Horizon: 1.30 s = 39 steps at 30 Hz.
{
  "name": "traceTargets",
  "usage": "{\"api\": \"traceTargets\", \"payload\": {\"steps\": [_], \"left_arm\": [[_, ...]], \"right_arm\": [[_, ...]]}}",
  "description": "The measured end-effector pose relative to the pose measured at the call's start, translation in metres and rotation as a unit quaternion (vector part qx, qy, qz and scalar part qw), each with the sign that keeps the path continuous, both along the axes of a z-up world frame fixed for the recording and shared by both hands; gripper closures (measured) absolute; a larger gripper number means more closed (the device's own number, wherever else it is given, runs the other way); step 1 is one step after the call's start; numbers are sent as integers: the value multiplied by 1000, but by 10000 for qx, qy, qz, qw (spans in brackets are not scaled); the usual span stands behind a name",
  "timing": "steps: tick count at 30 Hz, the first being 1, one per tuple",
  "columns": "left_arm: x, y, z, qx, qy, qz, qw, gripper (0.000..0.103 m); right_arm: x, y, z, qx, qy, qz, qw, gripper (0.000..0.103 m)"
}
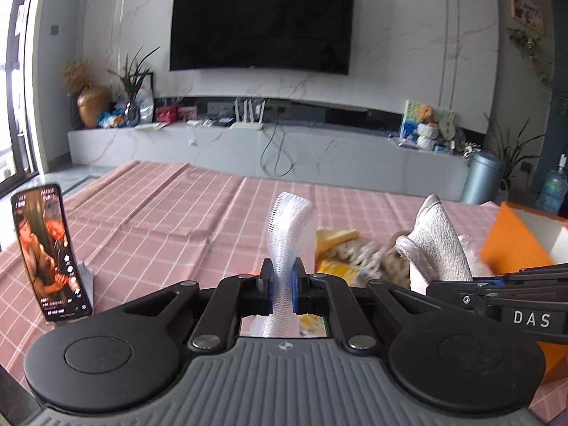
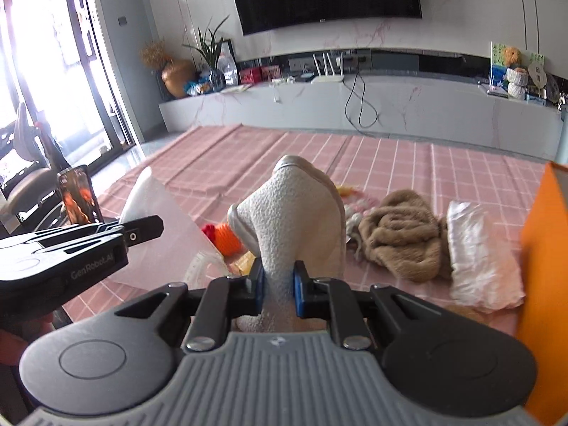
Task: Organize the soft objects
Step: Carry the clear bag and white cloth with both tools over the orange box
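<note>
Left tongs [image 1: 283,288] sit nearest the lens in the left wrist view, their blue pads closed tight on a white mesh strip [image 1: 289,227] that stands up above them and curls over at the top. Right tongs [image 2: 278,288] fill the front of the right wrist view the same way, pinched shut on a grey-white glove [image 2: 294,209] that rises upright between the pads. Each tool shows in the other's view: the right one enters at the right edge of the left wrist view with the glove [image 1: 438,241] above it, and the left one comes in from the left of the right wrist view with the strip [image 2: 156,227] seen as a pale, see-through sheet.

Both items are held up over a bench covered by a pink checked cloth [image 1: 170,209]. Behind the glove on the cloth lie a brown fuzzy cloth [image 2: 399,234], a white crinkled towel [image 2: 479,255] just to its right, an orange knitted piece [image 2: 227,238] to the left, and a yellow item [image 1: 333,238] beside a blurred patterned one. An orange box [image 2: 543,284] stands at the right edge of the bench, close to the towel. A phone [image 1: 48,252] with a lit screen stands propped upright at the left side.

Beyond the bench runs a low marble cabinet [image 1: 319,149] carrying a router [image 1: 248,115], a gold vase [image 1: 93,104] and plants, with a dark TV [image 1: 261,23] on the wall above.
</note>
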State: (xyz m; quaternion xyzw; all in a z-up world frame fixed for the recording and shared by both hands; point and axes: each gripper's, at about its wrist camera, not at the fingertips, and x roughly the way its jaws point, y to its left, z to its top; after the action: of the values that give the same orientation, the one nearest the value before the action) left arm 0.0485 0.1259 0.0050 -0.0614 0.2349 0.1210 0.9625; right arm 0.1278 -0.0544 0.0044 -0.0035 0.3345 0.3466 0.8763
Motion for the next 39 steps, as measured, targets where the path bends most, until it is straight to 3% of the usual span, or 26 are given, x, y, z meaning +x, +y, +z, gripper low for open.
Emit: {"api": "traceTargets", "payload": {"steps": [6, 10, 14, 21, 26, 29, 31, 34, 36, 39], "left_arm": [[-3, -41, 24, -23, -356, -656, 9972, 94], [3, -75, 38, -78, -607, -1323, 9893, 94], [13, -111, 46, -151, -746, -2032, 9762, 94], [45, -168, 52, -621, -720, -3252, 9409, 94], [81, -195, 47, -1057, -247, -3986, 9107, 94], [109, -214, 37, -843, 226, -4256, 9007, 94], [126, -226, 27, -809, 672, -4508, 8864, 94], [141, -237, 11, -599, 1233, -4667, 8737, 94], [147, -244, 2, -414, 1441, -4645, 8728, 94], [148, -259, -13, -98, 1848, -4673, 8645, 94]], "right_arm": [[-21, -48, 36, -146, -478, -317, 9983, 89], [-27, -87, 56, -213, -642, -606, 9959, 89], [-29, -130, 74, -319, -645, -957, 9928, 89], [-29, -191, 88, -896, -459, -1404, 9850, 89], [-14, -228, 80, -1384, -65, -1533, 9784, 89], [3, -244, 66, -1505, 350, -1519, 9762, 89], [11, -248, 52, -1563, 651, -1478, 9744, 89], [25, -251, 37, -1641, 888, -1431, 9720, 89], [34, -252, 29, -1670, 1024, -1376, 9709, 89], [48, -249, 16, -1672, 1309, -1286, 9687, 89]]}}
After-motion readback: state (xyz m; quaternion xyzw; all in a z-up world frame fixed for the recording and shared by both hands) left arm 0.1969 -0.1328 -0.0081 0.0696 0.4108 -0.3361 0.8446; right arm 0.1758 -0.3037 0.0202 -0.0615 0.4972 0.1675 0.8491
